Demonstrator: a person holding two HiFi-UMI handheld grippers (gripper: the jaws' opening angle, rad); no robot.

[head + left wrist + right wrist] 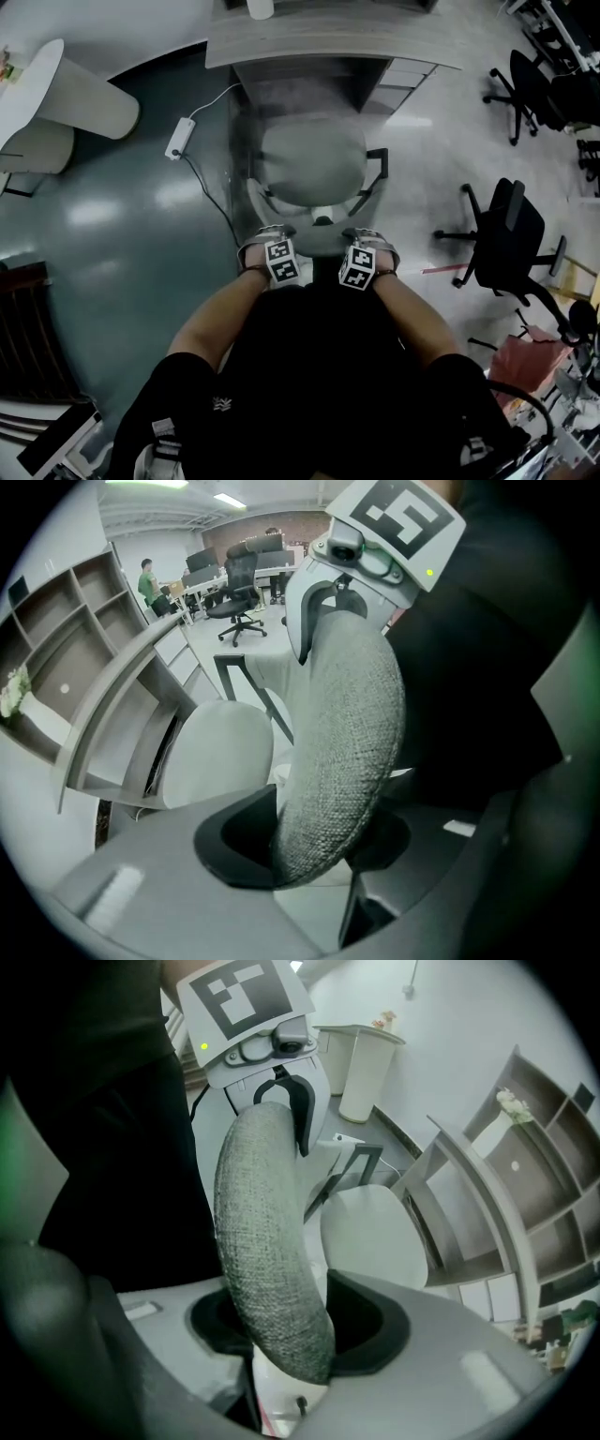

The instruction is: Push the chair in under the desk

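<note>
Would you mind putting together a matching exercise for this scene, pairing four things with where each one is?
Things:
A. grey backrest
B. power strip
C. black office chair
D. desk

Places:
1. standing apart, on the person's right
2. ahead of the grey seat
3. clamped in the left tongs and the right tongs
4. lying on the dark floor, on the person's left

Pairs: A-3, B-4, C-1, D-2
</note>
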